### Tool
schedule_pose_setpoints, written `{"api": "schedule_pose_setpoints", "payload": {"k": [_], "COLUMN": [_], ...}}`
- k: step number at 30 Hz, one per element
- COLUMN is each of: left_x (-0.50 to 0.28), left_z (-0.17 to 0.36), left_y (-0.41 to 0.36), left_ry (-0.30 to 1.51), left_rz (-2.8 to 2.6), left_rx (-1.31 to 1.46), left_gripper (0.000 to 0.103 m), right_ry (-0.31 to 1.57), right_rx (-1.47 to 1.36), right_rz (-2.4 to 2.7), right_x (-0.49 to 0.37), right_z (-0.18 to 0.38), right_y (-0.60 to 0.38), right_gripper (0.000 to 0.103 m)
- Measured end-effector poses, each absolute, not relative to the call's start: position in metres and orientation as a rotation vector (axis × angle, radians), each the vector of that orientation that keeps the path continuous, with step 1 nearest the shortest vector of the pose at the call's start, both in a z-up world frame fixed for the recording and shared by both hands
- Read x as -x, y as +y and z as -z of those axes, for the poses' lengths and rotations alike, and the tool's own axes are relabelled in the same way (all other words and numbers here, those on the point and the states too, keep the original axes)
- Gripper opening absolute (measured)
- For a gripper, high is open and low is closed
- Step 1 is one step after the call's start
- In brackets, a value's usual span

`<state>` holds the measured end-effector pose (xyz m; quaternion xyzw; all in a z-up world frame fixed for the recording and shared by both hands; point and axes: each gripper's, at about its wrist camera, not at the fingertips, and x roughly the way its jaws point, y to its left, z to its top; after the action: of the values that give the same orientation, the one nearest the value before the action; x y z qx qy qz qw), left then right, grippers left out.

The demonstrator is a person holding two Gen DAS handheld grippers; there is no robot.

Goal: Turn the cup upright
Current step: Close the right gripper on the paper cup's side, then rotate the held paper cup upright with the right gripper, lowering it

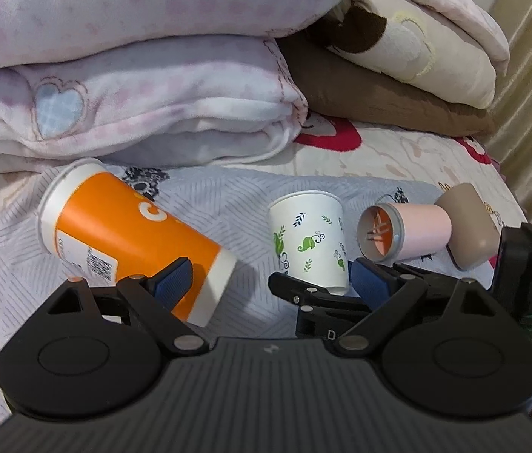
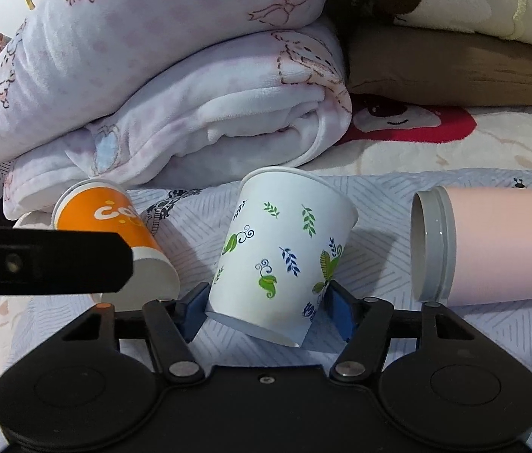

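A white paper cup with green and blue leaf prints is held near upright, tilted slightly, rim up, a little above the grey patterned cloth. My right gripper is shut on its lower part; the cup and the right gripper also show in the left wrist view. An orange and white paper cup lies on its side at the left, also in the right wrist view. My left gripper is open, its left finger beside the orange cup's wide end.
A pink tumbler with a grey rim lies on its side at the right, open end toward the white cup. A brown cap sits behind it. Folded pink blankets and a brown pillow are stacked behind.
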<state>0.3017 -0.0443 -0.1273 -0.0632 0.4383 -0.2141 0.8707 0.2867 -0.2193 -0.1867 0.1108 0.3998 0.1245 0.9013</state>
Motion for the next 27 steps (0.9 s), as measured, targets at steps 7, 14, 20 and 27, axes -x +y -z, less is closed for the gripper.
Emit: {"api": "schedule_pose_setpoints", "payload": {"k": [7,14,20,27], "left_x": [-0.296,-0.282,-0.262,-0.233], "left_z": [0.129,0.128,0.134,0.136], "left_y": [-0.056,-0.06,-0.064,-0.083], "left_ry": [0.933,0.946,0.994,1.047], "left_rz": [0.468,0.495,0.531,0.613], "left_rx": [0.115,0.123,0.17,0.171], "left_gripper": [0.091,0.091,0.091,0.091], "right_ry": [0.858,0.901,0.95,0.997], "right_rx": [-0.229,-0.251,-0.217,-0.215], "right_rz": [-0.293,-0.343,-0.373,-0.409], "right_x": [-0.273,-0.255,-0.225,-0.192], "right_z": [0.183,0.174,0.168,0.16], "right_y": [-0.225,-0.231,-0.24,-0.258], "right_gripper": [0.07,0.069,0.069,0.069]}}
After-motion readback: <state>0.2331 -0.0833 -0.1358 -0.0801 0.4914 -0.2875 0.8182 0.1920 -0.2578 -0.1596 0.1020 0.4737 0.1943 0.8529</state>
